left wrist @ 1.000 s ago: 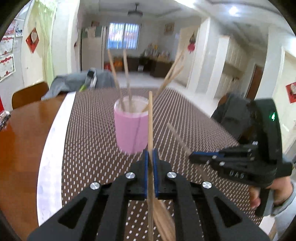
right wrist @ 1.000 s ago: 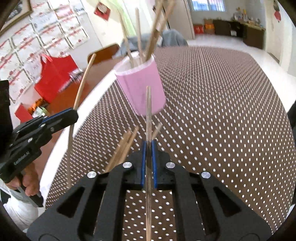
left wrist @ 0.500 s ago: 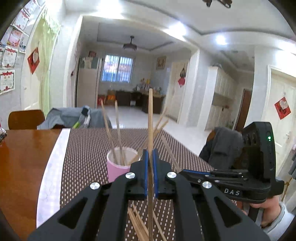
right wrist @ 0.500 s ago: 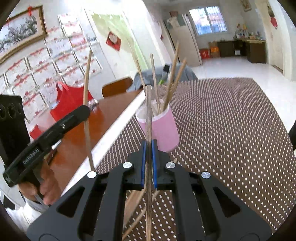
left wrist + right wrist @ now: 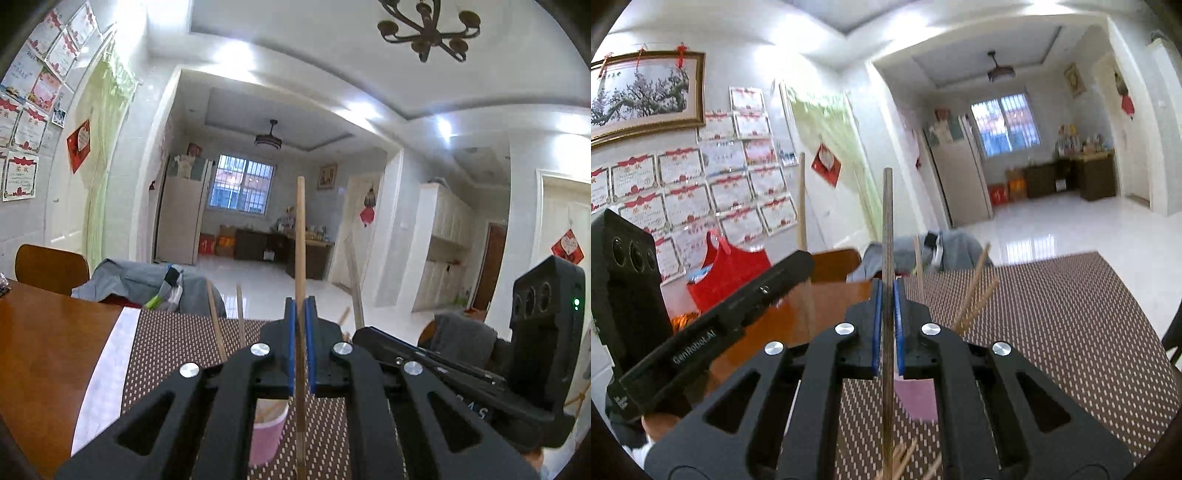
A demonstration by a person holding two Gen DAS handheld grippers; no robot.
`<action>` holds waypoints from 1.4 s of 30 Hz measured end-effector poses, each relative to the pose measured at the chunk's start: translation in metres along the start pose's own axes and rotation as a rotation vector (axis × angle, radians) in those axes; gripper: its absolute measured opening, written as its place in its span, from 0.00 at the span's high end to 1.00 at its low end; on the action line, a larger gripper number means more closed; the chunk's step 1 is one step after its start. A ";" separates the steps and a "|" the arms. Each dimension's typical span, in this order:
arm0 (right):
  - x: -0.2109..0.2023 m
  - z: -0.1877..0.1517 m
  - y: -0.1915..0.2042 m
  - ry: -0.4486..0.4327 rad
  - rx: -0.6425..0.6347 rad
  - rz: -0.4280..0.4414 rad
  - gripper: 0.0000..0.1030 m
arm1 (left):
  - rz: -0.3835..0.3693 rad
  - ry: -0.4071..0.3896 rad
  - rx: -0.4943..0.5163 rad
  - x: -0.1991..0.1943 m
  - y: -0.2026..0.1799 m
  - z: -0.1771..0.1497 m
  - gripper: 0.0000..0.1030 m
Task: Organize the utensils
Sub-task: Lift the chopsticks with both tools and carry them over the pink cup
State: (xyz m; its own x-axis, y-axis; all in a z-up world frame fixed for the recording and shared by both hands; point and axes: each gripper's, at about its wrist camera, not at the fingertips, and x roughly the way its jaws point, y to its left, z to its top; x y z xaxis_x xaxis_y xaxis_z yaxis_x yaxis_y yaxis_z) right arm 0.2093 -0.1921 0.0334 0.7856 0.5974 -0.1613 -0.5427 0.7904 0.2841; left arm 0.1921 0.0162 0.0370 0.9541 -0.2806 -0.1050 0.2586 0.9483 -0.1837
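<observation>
My left gripper (image 5: 300, 306) is shut on a light wooden chopstick (image 5: 300, 236) that stands upright between its blue pads. Below it the pink cup (image 5: 266, 435) shows under the jaws, with several chopsticks (image 5: 216, 317) poking up from it. My right gripper (image 5: 886, 291) is shut on a darker chopstick (image 5: 887, 221), also upright. The pink cup (image 5: 919, 400) sits under its jaws with several sticks (image 5: 975, 291) leaning out. Loose chopsticks (image 5: 905, 458) lie on the mat near the bottom edge. Each gripper appears in the other's view: the right one (image 5: 376, 338), the left one (image 5: 801, 258).
A brown dotted mat (image 5: 1052, 325) covers the wooden table (image 5: 44, 350). A wooden chair (image 5: 51, 267) and a grey garment (image 5: 140, 282) stand at the far side. A red bag (image 5: 727, 269) sits at the left. A hand (image 5: 665, 419) holds the left gripper.
Both grippers have risen and tilted up toward level, each keeping its chopstick. The cup has dropped from the middle of both views to below the jaws.
</observation>
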 end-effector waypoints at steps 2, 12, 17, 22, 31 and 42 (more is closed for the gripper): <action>0.008 0.002 0.002 -0.029 -0.001 -0.007 0.94 | -0.004 -0.009 -0.003 0.008 0.003 0.004 0.95; 0.053 0.010 0.006 -0.186 -0.033 -0.069 0.94 | 0.055 -0.098 -0.001 0.041 0.021 0.012 0.95; 0.069 0.014 0.006 -0.234 -0.034 -0.076 0.94 | 0.079 -0.181 -0.023 0.051 0.034 0.012 0.95; 0.080 0.015 0.004 -0.268 -0.040 -0.083 0.94 | 0.112 -0.166 -0.040 0.070 0.046 0.007 0.95; 0.091 0.002 -0.006 -0.261 -0.030 -0.100 0.93 | 0.115 -0.101 -0.026 0.085 0.055 -0.013 0.94; 0.085 -0.014 -0.009 -0.202 -0.028 -0.114 0.93 | 0.147 -0.054 -0.021 0.073 0.054 -0.015 0.74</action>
State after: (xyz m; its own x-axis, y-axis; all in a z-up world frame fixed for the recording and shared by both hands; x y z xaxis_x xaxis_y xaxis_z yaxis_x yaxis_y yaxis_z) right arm 0.2773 -0.1465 0.0036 0.8843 0.4669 0.0025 -0.4528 0.8563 0.2486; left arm 0.2733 0.0449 0.0048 0.9883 -0.1302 -0.0793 0.1131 0.9751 -0.1907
